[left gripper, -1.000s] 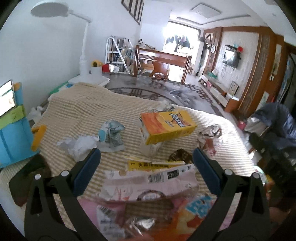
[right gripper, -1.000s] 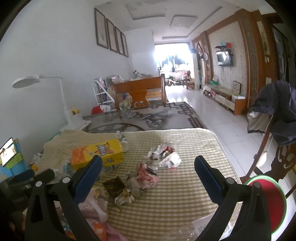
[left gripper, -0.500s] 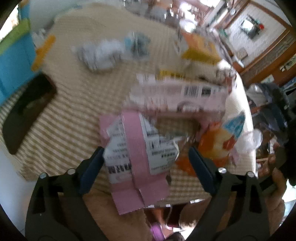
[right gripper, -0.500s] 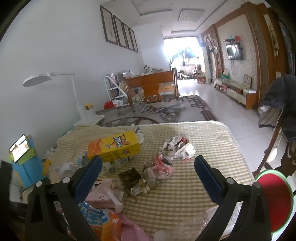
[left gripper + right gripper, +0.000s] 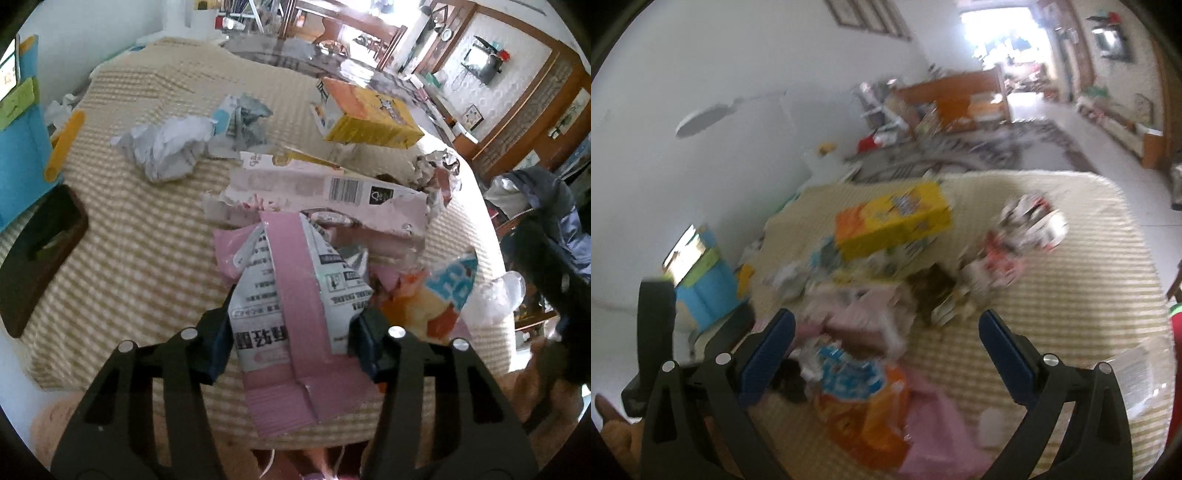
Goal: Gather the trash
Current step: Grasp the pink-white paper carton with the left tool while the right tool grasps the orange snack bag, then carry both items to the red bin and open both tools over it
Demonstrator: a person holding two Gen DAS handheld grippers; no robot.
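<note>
Now the left gripper (image 5: 293, 339) pinches a pink wrapper (image 5: 291, 314) at six o'clock. Over at the right gripper (image 5: 886, 354), both fingers are spread wide, holding nothing, above the checkered cloth (image 5: 1052, 314).

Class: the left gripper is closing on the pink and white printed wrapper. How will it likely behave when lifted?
The pink and white printed wrapper looks thin and creased, so probably floppy and light. Its free end overhangs the checked tablecloth edge, so it may droop. Glossy film could slip between the left gripper pads.

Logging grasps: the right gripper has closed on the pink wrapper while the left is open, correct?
No, the sides are swapped. The left wrist view shows the left gripper closed on the pink wrapper; the right gripper is open.
</note>
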